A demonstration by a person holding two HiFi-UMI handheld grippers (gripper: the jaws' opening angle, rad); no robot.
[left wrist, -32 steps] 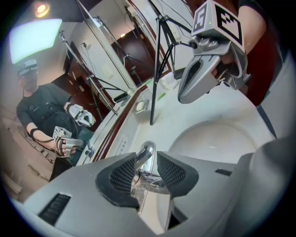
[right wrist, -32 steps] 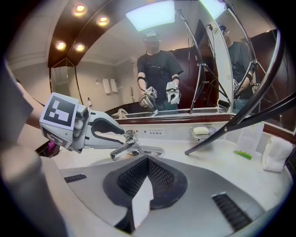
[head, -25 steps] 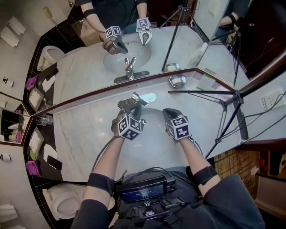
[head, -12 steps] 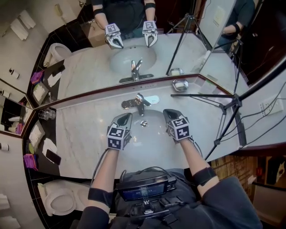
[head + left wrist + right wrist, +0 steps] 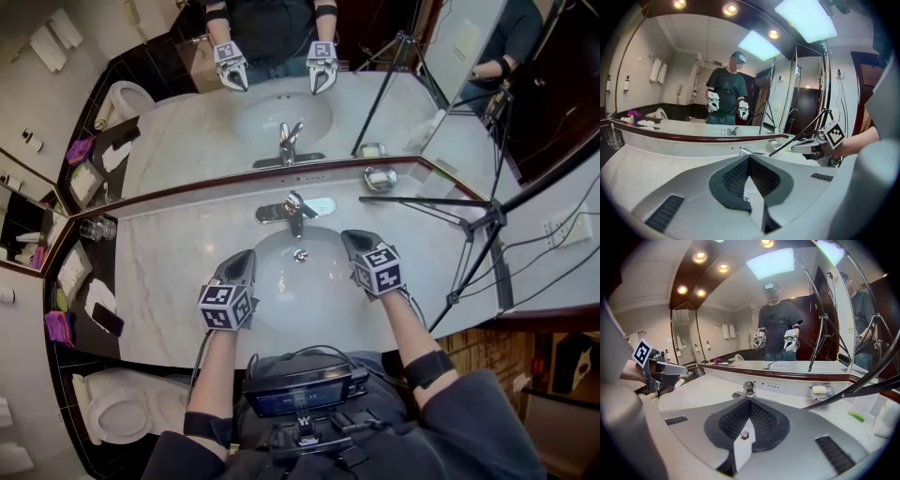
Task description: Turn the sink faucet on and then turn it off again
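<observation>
- One glass [image 5: 97, 228] stands at the counter's far left.
- Two grippers: the left gripper [image 5: 246, 256] hovers over the sink's [image 5: 281, 286] left rim, clenched on nothing.
- One faucet [image 5: 294, 211] sits at the sink's back edge, ahead of both grippers and touched by neither.
- The right gripper [image 5: 352, 240] hovers at the right rim, clenched and empty.
- One soap dish [image 5: 380, 177] and one tripod [image 5: 494, 214] stand further right.
</observation>
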